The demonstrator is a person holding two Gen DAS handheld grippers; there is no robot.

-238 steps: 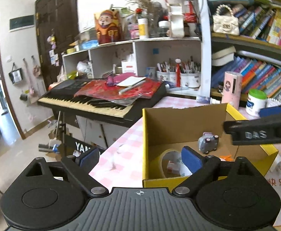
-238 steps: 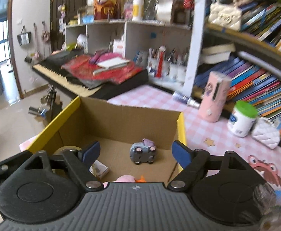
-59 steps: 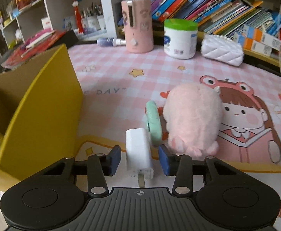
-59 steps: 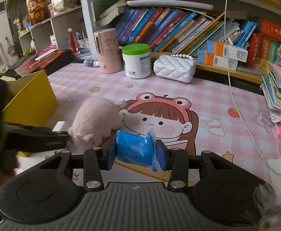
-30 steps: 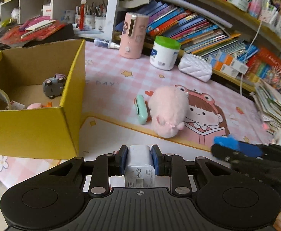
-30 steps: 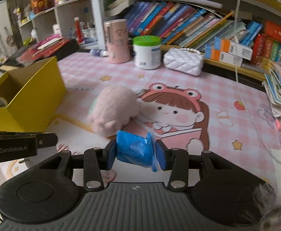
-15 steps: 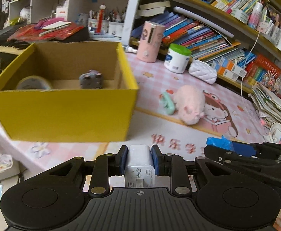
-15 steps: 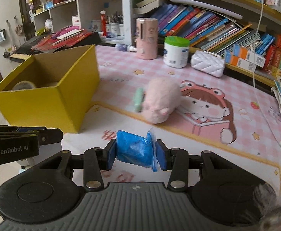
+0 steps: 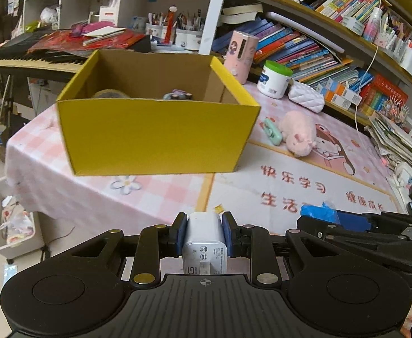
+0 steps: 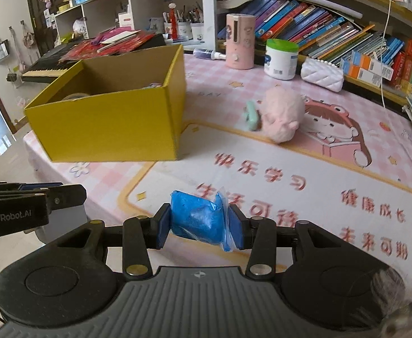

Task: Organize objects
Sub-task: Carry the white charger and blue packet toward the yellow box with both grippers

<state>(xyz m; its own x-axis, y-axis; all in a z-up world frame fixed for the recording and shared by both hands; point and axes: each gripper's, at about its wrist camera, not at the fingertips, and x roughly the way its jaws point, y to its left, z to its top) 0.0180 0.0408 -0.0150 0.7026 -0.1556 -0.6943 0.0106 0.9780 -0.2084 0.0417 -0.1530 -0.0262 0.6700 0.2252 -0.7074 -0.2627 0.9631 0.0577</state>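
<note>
I've got both hands loaded. Left gripper (image 9: 204,229) is clamped on the white charger plug (image 9: 204,242), pads pressing its two sides. Right gripper (image 10: 199,224) is closed tight on the blue plastic packet (image 10: 197,219), wrapper edge sticking out on the right pad side.

Both are held in the air near the front edge of the table (image 10: 290,186), w/ the yellow box (image 9: 155,129) ahead and well apart. From the left wrist view the box sits far-centre; from the right wrist view it's far-left. Inside I can see a tape roll (image 9: 108,93) and a small grey toy car (image 9: 177,95), so it's partly filled.

Step in hand, as I read it: carry phase, both items on their way to the box. Next move needs both grippers brought over the open top, clear of the near wall, then released one at a time so they don't knock each other.

Still out on the mat: pink plush (image 10: 283,115) and green clip-like thing (image 10: 251,114), touching, right of the box.
</note>
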